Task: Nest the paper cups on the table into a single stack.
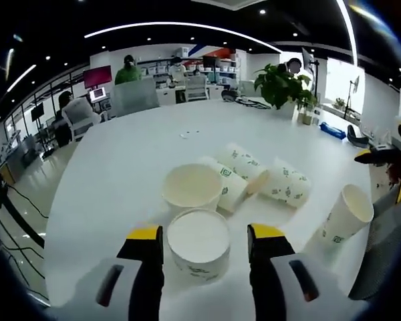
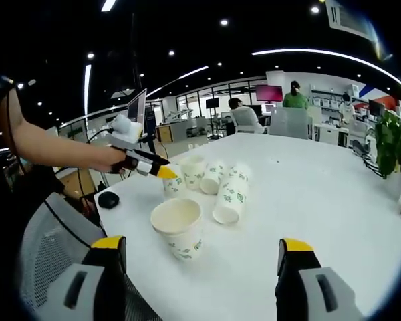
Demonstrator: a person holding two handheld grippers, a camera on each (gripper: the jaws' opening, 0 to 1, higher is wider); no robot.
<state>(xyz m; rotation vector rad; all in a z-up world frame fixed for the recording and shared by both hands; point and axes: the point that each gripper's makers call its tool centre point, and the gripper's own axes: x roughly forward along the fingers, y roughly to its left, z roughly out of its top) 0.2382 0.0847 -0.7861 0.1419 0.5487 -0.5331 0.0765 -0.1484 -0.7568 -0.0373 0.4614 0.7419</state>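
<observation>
1. Your left gripper has its jaws around an upright paper cup close in front of you; each jaw sits just beside the cup wall, and you cannot tell whether they are pressing it yet
2. Your right gripper hangs with its jaws spread wide and nothing between them, above the near edge of the tabletop
3. By the look of things, little of the stacking is done: every cup seen here stands or lies on its own
4. Just beyond the cup between your left jaws stands a second upright cup, touching or nearly touching it
5. Behind that, three cups lie on their sides in a loose cluster, close against one another
6. One more cup stands tilted off to the right, apart from the rest; in the right gripper view it is the upright cup nearest you
7. The open mouths you can see into look empty, plain white inside
8. Still to do, as a judgement: gather all the cups, righting the fallen ones, and nest them into one stack
</observation>
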